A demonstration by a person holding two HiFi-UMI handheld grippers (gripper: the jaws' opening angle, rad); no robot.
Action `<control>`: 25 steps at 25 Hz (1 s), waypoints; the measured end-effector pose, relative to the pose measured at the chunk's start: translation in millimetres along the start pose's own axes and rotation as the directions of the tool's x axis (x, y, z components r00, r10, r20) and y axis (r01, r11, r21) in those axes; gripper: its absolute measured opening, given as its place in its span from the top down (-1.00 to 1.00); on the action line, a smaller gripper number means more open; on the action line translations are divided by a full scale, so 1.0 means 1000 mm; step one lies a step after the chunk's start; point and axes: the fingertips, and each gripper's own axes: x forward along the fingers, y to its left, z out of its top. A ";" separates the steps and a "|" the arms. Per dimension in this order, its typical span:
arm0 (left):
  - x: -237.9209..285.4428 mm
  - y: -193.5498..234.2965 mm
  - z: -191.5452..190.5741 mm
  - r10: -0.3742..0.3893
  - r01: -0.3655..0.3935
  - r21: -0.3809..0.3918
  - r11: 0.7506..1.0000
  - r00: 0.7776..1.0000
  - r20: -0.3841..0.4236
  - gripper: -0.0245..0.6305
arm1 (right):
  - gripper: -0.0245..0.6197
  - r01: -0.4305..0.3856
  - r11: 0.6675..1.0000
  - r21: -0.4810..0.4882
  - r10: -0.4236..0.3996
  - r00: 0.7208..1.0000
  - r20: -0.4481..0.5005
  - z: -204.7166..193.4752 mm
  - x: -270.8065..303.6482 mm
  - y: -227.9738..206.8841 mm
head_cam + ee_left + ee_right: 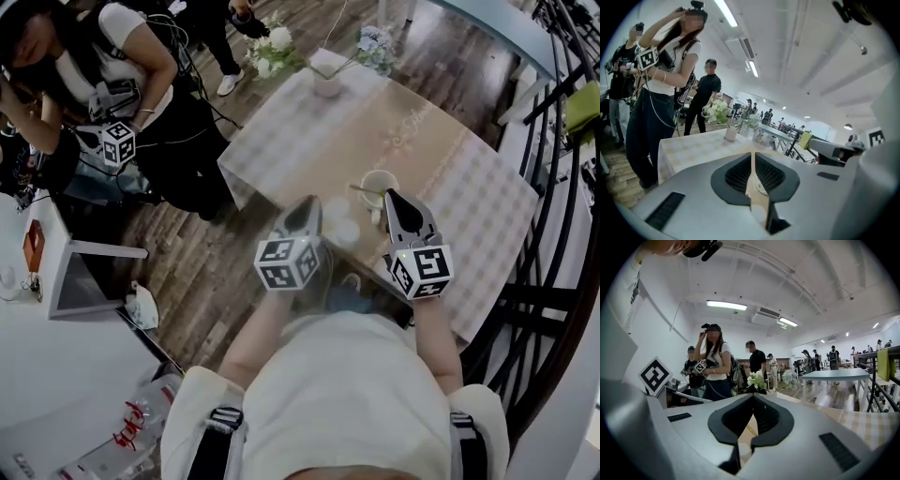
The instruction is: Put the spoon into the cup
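The spoon (362, 190) stands in the cup (379, 183), its bowl down inside and its thin handle leaning over the rim toward 9 o'clock. The cup is pale and upright on the near right part of the worktop (309, 131), which wears a checked cloth with a plain beige band across its middle.

The right gripper (389, 194) hovers at about 4 o'clock from the cup, its tip right at the rim; whether it touches cannot be told. In the right gripper view its 2 jaws meet at the tips with nothing clamped between them, and a thin yellowish handle shows on the worktop beyond the gap behind them. The left gripper (312, 202) sits at about 8 o'clock from the cup, apart from it, over the near edge of the worktop. In the left gripper view its 2 jaws are likewise pressed together and hold nothing. A pale round shape (343, 231) lies between the 2 grippers, too blurred to name.

At 12 o'clock, on the far side of the worktop, a small white vase (327, 84) holds thin stems, with white flowers (272, 47) and blue flowers (375, 45) on either side. At 10 o'clock a person (141, 84) stands on the wooden floor (216, 272). A black railing (553, 187) runs along 3 o'clock.
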 end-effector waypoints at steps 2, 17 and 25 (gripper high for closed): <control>-0.014 0.004 0.005 0.000 0.000 0.008 1.000 1.000 0.019 0.87 | 0.92 -0.001 1.000 -0.002 0.001 1.000 0.003 0.001 -0.005 0.014; -0.107 -0.007 0.015 -0.045 0.041 0.074 0.996 0.997 0.059 0.92 | 0.92 0.018 1.000 0.005 -0.018 1.000 -0.016 0.002 -0.069 0.087; -0.167 -0.026 -0.034 -0.050 0.041 0.110 0.993 0.996 0.079 0.92 | 0.92 -0.013 0.999 -0.046 0.013 1.000 0.001 -0.019 -0.124 0.130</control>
